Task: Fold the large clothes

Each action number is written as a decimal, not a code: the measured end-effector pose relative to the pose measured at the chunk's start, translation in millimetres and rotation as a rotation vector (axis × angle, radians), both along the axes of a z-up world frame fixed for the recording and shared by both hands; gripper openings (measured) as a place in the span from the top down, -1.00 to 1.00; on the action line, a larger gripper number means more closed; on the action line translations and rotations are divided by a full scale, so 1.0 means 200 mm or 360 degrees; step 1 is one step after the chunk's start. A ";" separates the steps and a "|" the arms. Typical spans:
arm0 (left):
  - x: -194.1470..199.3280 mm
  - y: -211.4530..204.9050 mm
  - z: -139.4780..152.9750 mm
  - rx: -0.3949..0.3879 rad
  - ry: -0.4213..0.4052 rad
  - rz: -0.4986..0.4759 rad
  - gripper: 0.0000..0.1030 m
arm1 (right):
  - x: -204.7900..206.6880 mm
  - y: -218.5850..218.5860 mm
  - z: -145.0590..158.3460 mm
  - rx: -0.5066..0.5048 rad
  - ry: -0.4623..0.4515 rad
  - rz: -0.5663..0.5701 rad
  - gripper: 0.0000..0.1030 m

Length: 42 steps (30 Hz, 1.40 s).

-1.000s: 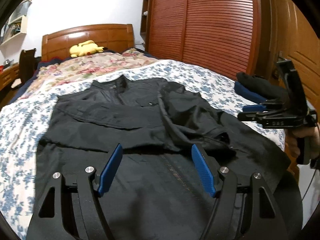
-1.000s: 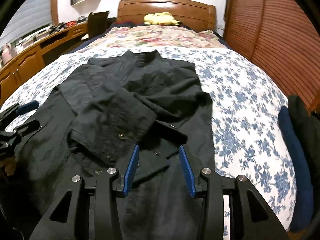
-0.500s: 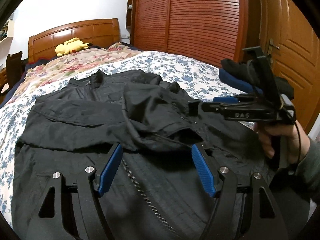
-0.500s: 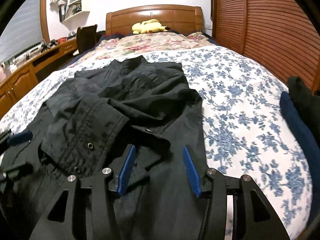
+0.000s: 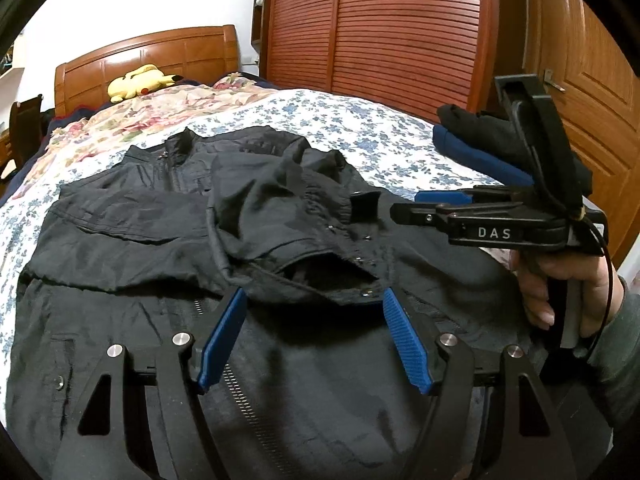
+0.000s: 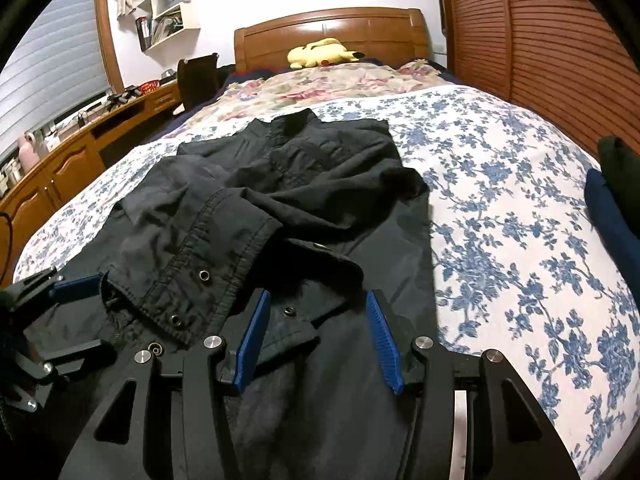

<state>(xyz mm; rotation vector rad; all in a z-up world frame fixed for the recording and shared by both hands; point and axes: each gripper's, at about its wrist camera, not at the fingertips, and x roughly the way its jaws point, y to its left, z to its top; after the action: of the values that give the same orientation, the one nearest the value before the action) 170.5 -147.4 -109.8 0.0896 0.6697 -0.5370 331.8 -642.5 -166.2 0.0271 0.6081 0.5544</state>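
Note:
A black jacket (image 5: 132, 248) lies spread on the bed, collar toward the headboard, both sleeves folded across its chest. It also shows in the right wrist view (image 6: 304, 184). The snap-studded cuff (image 5: 320, 264) of the right sleeve lies on top. My left gripper (image 5: 314, 308) is open and empty, low over the jacket's lower front, its tips at the cuff's edge. My right gripper (image 6: 316, 308) is open and empty over the cuff (image 6: 192, 280) and the jacket's right side. It also shows from the side in the left wrist view (image 5: 412, 206).
The bed has a blue floral sheet (image 6: 500, 208) and a flowered quilt (image 6: 340, 84) near the wooden headboard (image 6: 332, 28). A yellow plush toy (image 6: 320, 54) lies there. Folded dark clothes (image 5: 480, 140) sit at the bed's right edge. Wardrobe doors (image 5: 400, 28) stand right, a desk (image 6: 72, 152) left.
Both grippers have moved lower and closer over the jacket's middle. The right gripper has come in toward the folded sleeve cuff. Both stay open.

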 end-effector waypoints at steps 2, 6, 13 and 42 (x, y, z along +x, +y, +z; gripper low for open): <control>0.00 -0.02 0.00 0.0002 0.0005 0.0000 -0.31 | -0.01 -0.03 0.00 -0.0001 -0.0015 -0.0029 0.00; 0.01 -0.05 -0.01 0.0012 0.0022 0.0018 -0.17 | -0.05 -0.07 -0.01 0.0011 -0.0019 -0.0058 0.00; 0.04 -0.06 -0.07 0.0018 0.0106 0.0060 -0.15 | -0.11 -0.05 0.00 -0.0033 -0.0055 -0.0060 0.00; 0.08 -0.11 -0.03 -0.0056 0.0168 0.0018 0.57 | -0.09 -0.01 0.01 -0.0062 -0.0081 -0.0026 0.00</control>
<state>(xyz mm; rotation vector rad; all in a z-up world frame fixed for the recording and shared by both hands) 187.1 -169.8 -114.8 0.0244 0.7629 -0.5454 313.7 -644.4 -164.9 -0.0188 0.5683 0.5257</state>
